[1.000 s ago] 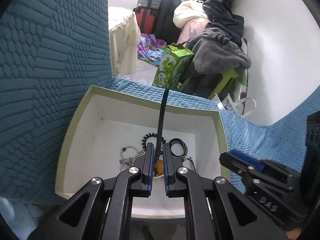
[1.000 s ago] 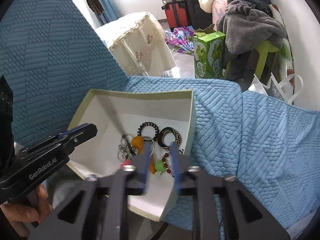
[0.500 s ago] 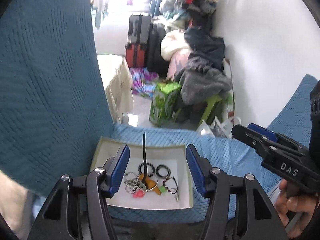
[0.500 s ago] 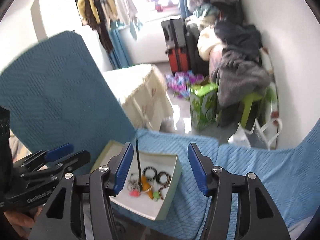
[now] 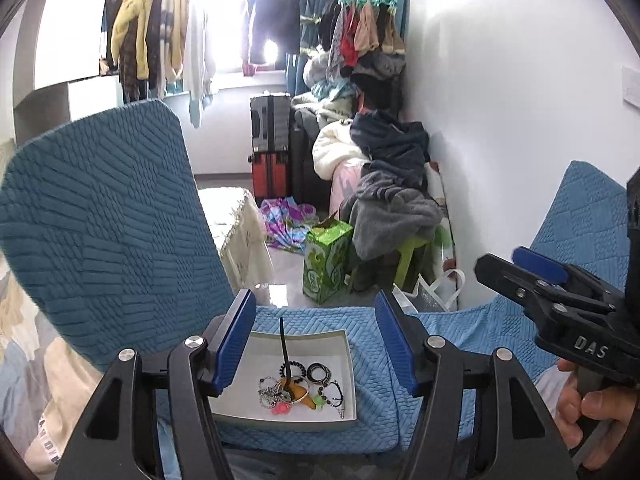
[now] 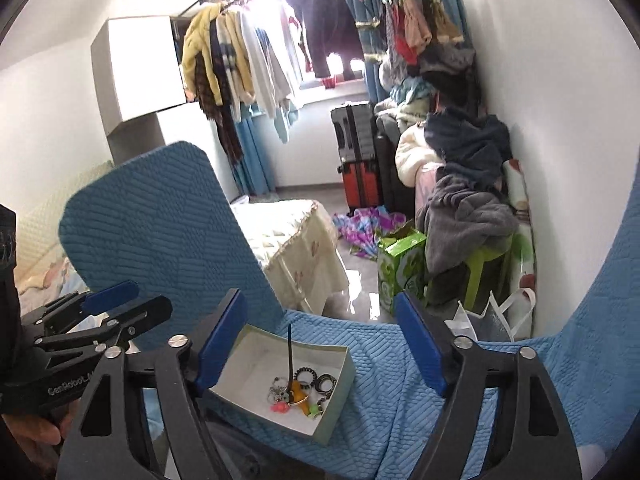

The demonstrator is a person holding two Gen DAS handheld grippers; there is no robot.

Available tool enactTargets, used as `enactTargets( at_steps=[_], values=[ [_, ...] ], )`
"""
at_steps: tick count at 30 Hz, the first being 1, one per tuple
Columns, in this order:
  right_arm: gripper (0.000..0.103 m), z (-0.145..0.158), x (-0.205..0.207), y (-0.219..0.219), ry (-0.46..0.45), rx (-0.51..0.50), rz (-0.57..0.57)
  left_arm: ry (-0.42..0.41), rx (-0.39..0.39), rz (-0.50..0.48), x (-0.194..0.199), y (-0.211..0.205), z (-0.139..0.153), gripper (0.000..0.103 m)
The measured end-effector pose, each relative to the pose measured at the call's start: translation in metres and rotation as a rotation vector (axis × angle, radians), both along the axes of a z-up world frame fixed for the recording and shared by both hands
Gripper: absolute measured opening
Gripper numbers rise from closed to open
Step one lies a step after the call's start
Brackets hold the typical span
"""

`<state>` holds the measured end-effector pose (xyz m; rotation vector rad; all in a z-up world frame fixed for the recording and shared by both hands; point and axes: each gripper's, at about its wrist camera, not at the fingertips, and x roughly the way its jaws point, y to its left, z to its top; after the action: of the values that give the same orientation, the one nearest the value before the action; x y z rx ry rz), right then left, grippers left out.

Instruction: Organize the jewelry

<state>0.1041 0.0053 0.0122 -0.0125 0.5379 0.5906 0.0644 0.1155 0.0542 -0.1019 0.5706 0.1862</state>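
A shallow white box (image 5: pixel 256 360) with a green rim lies on the blue quilted seat, also in the right wrist view (image 6: pixel 256 364). It holds a jewelry pile (image 5: pixel 298 388) (image 6: pixel 300 390): black rings, beaded chains, an orange piece and pink and green charms. A thin black stick (image 5: pixel 283 340) (image 6: pixel 289 350) stands up out of the pile. My left gripper (image 5: pixel 316 340) is open and empty, held well above the box. My right gripper (image 6: pixel 322 340) is open and empty too, also high above it.
Blue quilted chair back (image 5: pixel 104 216) rises at the left. Beyond the seat's far edge are a cloth-covered table (image 6: pixel 300 248), a green carton (image 5: pixel 326 266), suitcases (image 5: pixel 270 148) and a clothes pile (image 5: pixel 392 192) against the white wall.
My left gripper let go of the black stick and opened wide. Both grippers opened and pulled back and up, away from the box, which now looks small and far below.
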Motion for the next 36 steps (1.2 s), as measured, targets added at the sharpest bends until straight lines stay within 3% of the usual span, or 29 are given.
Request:
enactTargets(
  at_steps=[14, 36],
  values=[
    [0.103, -0.029, -0.044, -0.040, -0.017, 0.003, -0.095, -0.002, -0.017, 0.038, -0.038, -0.006, -0.021, 0.063],
    [0.103, -0.103, -0.062, -0.045, 0.043, -0.103, -0.235, 0.126, -0.102, 0.067, -0.034, 0.013, -0.107, 0.063]
  ],
)
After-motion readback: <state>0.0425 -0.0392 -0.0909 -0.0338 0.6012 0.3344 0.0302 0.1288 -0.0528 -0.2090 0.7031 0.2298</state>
